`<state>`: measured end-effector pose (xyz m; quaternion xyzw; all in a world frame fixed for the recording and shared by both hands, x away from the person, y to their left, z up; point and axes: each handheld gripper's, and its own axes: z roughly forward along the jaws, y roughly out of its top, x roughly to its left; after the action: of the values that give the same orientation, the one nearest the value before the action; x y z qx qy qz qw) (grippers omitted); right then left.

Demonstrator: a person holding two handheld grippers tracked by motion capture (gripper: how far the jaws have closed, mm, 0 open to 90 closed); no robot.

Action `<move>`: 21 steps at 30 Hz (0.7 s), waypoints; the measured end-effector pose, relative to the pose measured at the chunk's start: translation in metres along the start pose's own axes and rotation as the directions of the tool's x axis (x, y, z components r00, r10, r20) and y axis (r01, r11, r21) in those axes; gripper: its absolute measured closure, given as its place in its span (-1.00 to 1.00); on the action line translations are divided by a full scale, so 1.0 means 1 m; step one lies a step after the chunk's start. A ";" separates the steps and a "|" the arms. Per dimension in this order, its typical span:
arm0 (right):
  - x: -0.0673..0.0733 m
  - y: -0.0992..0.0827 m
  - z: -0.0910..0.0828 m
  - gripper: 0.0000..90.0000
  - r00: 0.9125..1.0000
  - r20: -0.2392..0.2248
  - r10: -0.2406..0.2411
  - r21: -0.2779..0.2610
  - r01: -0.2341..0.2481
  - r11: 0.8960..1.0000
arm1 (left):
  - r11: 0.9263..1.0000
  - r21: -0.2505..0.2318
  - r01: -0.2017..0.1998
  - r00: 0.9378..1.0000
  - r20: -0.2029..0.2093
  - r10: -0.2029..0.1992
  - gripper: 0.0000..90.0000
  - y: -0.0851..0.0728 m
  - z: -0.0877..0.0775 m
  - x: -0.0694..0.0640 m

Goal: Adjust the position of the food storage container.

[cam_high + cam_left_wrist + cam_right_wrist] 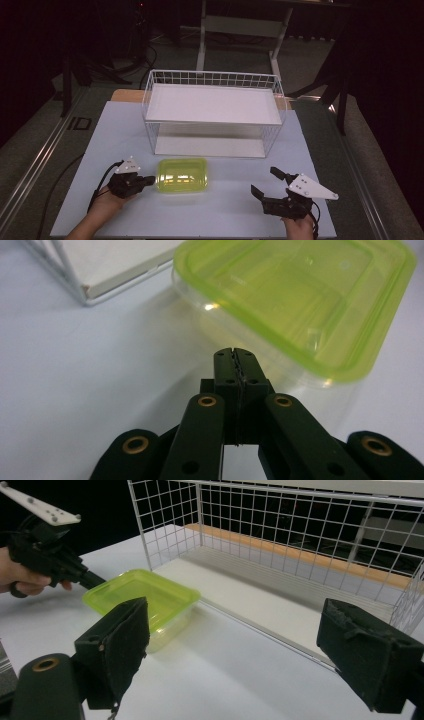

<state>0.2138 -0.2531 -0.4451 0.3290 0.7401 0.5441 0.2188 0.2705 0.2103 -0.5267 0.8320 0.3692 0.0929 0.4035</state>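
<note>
Left gripper (148,179): jaws pressed together, empty, tips just beside the green-lidded container (182,175) on the desk (225,200). Right gripper (267,186): jaws spread wide, holding nothing, well apart from the container.

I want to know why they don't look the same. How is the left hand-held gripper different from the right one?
The left hand-held gripper has its jaws shut tight together, while the right hand-held gripper has its jaws wide open. The left one points at the green-lidded box, right beside its edge; the right one sits apart from the box, on bare table. Both are black, held in a hand, and grip nothing.
</note>
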 end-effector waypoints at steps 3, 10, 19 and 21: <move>0.000 0.000 -0.001 -0.70 1.000 0.005 0.001 -0.002 -0.001 1.000 | 1.000 0.003 0.000 1.000 0.004 0.000 1.00 0.004 0.007 0.000; -0.001 -0.001 -0.001 -0.70 1.000 0.000 0.005 0.001 -0.005 1.000 | 1.000 0.019 -0.018 0.999 0.029 0.017 1.00 0.016 0.024 -0.007; -0.001 -0.001 -0.001 -0.70 1.000 -0.008 0.007 0.000 -0.007 1.000 | 0.999 0.015 -0.052 0.995 0.081 0.050 1.00 0.034 0.050 -0.020; -0.002 -0.001 0.000 -0.70 1.000 -0.006 0.005 0.001 -0.005 1.000 | 0.998 0.013 -0.054 0.994 0.093 0.052 1.00 0.037 0.055 -0.023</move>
<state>0.2143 -0.2547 -0.4464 0.3292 0.7403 0.5452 0.2152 0.2992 0.1468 -0.5317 0.8481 0.3286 0.0619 0.4110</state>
